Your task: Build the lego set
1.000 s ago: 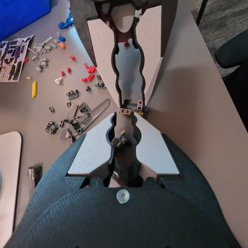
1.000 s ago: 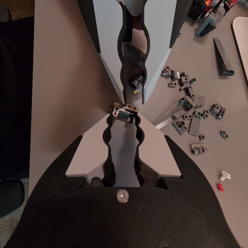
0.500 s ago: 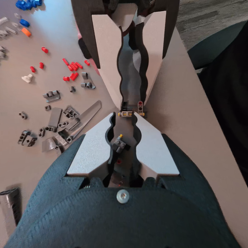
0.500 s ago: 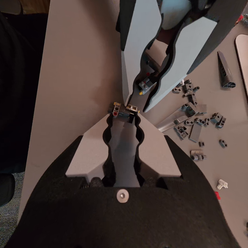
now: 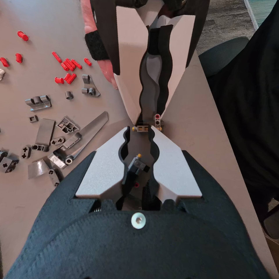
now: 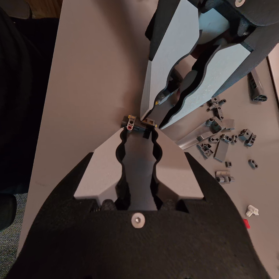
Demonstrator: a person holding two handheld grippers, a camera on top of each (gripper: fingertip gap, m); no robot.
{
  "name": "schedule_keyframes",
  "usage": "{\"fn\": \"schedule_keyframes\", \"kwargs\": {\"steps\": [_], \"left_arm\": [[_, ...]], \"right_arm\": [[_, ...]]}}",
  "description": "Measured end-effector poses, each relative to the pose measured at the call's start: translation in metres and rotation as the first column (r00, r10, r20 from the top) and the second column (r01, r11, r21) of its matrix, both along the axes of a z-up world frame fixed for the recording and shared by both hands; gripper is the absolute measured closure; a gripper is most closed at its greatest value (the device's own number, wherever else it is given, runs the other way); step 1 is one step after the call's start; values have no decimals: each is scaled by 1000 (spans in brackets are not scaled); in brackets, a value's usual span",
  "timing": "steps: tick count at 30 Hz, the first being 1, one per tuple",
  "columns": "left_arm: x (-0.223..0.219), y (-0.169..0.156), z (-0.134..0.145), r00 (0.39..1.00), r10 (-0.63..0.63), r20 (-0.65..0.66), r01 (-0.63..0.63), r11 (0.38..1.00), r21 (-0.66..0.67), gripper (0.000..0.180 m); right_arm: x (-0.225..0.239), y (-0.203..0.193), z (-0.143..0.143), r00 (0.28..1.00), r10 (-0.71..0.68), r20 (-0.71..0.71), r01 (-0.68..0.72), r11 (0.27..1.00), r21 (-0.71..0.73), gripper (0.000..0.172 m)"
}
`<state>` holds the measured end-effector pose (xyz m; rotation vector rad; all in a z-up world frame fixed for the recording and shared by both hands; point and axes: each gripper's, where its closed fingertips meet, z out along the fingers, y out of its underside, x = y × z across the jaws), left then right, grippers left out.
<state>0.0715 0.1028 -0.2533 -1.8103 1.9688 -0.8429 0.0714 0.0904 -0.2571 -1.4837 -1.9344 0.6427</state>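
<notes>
Grey-beige surface [image 5: 188,105], edge running past a dark chair [image 5: 223,54] and carpet. Both grippers meet nose to nose above it, near that edge.

Right gripper [image 6: 138,129]: your fingertips are clamped on a small grey assembly [image 6: 136,123], one pad on each end. It carries a light grey two-hole beam [image 6: 130,124] with a red pin in one hole, yellow pin ends, and a black bit hanging back between the fingers. It sits right at the tips, off the surface.

Left gripper [image 5: 139,128]: jaws are part-closed. A dark grey piece [image 5: 136,163] with a yellow tip sits well back between them. It lies along the left finger's pad, with a black stub pointing at the other pad. I can't confirm contact on that side, but it hangs there clear of the surface, so I read it as gripped. Your left tips sit either side of the grey brick with yellow pins [image 5: 141,128] on the right's assembly. From the right wrist view one tip looks to be touching the brick. The other side I can't tell.

Around you:
- Loose grey parts [image 5: 45,132] and a long grey blade panel [image 5: 93,128] to the left gripper's left.
- Red pins [image 5: 69,64] scattered beyond those.
- Hand [image 5: 105,69] with a black strap behind the right gripper.
- White part [image 6: 251,210] and a dark tapered panel [image 6: 256,89] off to the side, well apart.
</notes>
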Motion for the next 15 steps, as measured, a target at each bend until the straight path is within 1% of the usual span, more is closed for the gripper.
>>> {"fn": "schedule_keyframes", "kwargs": {"steps": [3, 6, 15], "left_arm": [[0, -2, 0, 1000, -12, -3, 12, 1000, -27, 161], [0, -1, -1, 1000, -12, -3, 12, 1000, -27, 161], [0, -2, -1, 999, -39, -13, 39, 999, 29, 162]], "right_arm": [[0, 0, 0, 1000, -5, -3, 5, 1000, -10, 141], [0, 0, 0, 1000, -6, -6, 6, 1000, -15, 141], [0, 0, 0, 1000, -7, -9, 6, 1000, -21, 142]]}}
